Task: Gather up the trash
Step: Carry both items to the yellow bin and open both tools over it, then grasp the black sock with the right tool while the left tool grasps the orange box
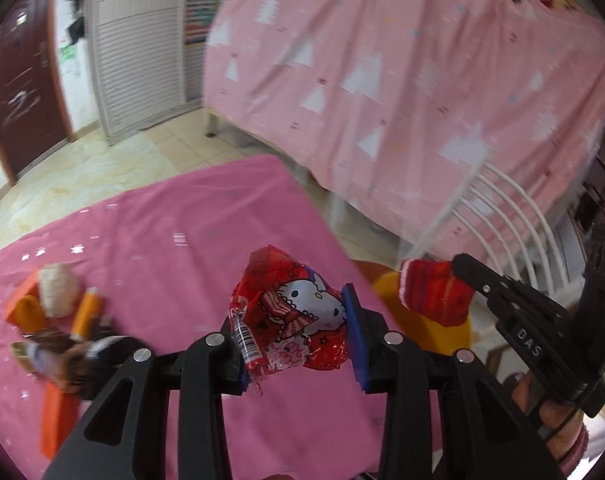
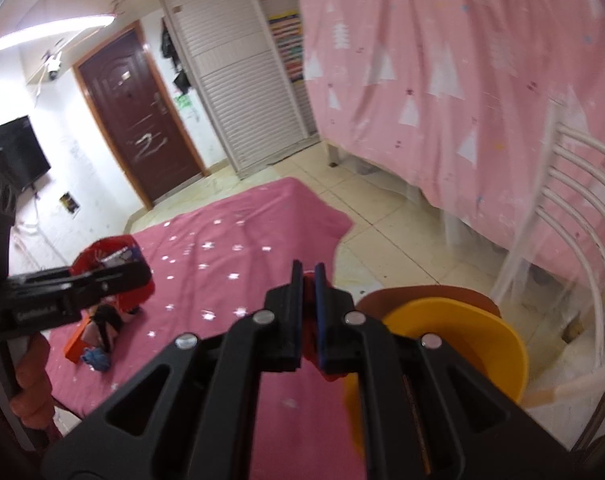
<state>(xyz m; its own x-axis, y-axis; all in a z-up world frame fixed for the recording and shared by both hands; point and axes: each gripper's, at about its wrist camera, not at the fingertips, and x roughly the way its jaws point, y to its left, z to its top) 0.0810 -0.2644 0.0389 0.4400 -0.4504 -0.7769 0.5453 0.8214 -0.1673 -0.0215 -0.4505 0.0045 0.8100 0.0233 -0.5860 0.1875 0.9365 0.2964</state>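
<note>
A: Left gripper (image 1: 298, 320), what is it doing?

B: It is clamping a red foil snack wrapper (image 1: 290, 312) with a cartoon cat face between its blue pads (image 1: 352, 332). The wrapper is bulging out above the fingers, barcode end hanging toward the left finger. It is sitting over the magenta star-print cloth (image 1: 174, 248), off the surface.

A: Right gripper?

B: The right gripper (image 2: 308, 320) is pinching tight on a small red striped knit piece (image 1: 436, 292); the pads are lying almost together with only a sliver of red showing between them in its own view. In the left view most of the knit piece is sticking out past the fingertips, white edge on the far side.

A: Where is it relative to the bin?

B: It is hanging just above the yellow bin (image 2: 482, 344), which is standing by the cloth's right edge, beside a white wire chair back (image 2: 574, 208). Whether it is touching the rim, I can't tell.

A: Other trash?

B: A pile (image 1: 62, 320) is lying at the left of the cloth: orange cardboard, a crumpled whitish wad, an orange tube, dark wrappers. All blurred.

A: Background?

B: Pink tree-print sheet (image 1: 382, 80) is draping over a frame, brown door (image 2: 138, 120), white louvred doors (image 2: 242, 92), tiled floor (image 2: 382, 216).
</note>
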